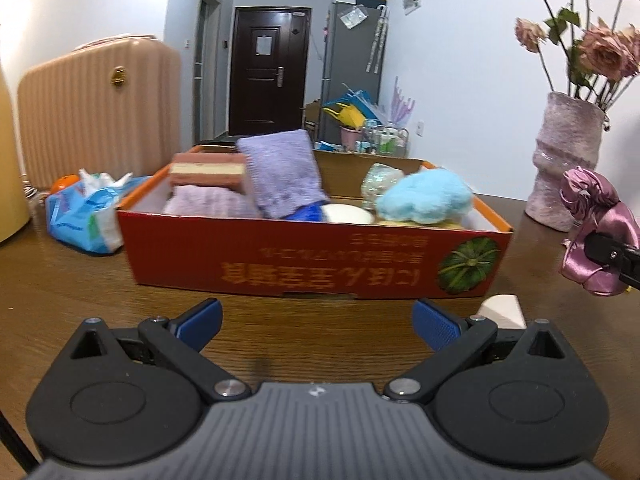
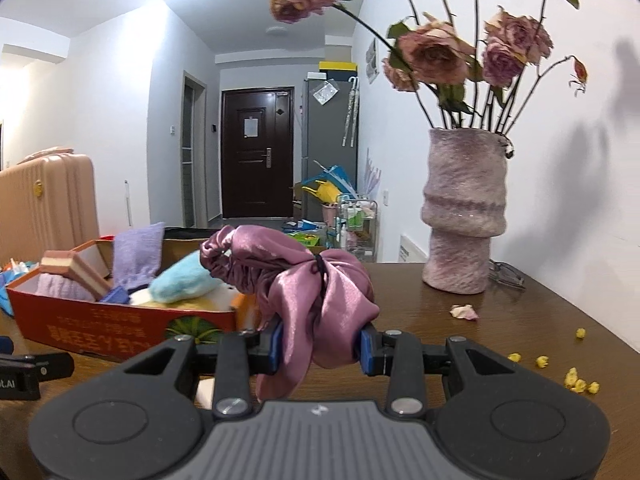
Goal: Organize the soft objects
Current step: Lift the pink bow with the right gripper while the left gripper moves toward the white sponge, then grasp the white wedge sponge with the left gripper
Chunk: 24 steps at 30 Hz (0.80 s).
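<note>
Wedge sponge (image 1: 505,311) partly hidden behind left gripper's fingers (image 1: 434,329).

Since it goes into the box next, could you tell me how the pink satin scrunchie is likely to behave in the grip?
The pink satin scrunchie probably stays floppy: it bunches and droops around the right gripper. Its glossy fabric looks slippery, so it might slide. It seems light, sagging little.

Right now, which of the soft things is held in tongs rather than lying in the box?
The shiny pink satin scrunchie, pinched in the right tongs beside the red box. The purple towel and blue plush lie inside.
</note>
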### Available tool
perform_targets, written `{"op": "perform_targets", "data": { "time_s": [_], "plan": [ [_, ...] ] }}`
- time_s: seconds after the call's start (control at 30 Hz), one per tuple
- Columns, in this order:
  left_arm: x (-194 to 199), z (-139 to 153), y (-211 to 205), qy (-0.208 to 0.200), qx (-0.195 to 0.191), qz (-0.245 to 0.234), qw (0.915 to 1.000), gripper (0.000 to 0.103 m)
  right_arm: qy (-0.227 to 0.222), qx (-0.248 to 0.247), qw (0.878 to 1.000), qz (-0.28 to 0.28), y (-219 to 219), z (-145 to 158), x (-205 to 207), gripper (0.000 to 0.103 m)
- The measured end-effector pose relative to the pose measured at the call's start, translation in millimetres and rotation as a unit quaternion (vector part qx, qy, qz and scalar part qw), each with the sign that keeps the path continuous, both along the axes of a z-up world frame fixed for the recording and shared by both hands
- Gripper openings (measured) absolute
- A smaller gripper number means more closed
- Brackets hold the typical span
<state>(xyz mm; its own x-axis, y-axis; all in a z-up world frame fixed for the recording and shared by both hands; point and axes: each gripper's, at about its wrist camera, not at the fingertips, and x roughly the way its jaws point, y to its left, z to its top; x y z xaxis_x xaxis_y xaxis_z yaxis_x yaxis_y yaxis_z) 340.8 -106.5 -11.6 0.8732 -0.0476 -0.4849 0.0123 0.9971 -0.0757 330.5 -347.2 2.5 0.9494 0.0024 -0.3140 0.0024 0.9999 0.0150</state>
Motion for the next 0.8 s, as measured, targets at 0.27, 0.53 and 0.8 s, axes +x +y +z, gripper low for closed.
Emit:
{"op": "perform_targets", "data": {
  "time_s": [0.27,0.53,0.8],
  "plan": [
    [11,-3,-38,0.007,0.006,-0.039,0.9992,0.103,0.003,-0.005,1.000,-0.013,-25,-1,5,0.035],
    [22,-8,-80,0.017,0.014,-0.082,0.9964,0.103,0.007,-0.011,1.000,-0.025,-48,-4,8,0.035],
    [41,-14,-105,0.036,0.014,-0.095,0.9948,0.103,0.017,-0.013,0.999,-0.037,-67,-9,14,0.036]
  ]
}}
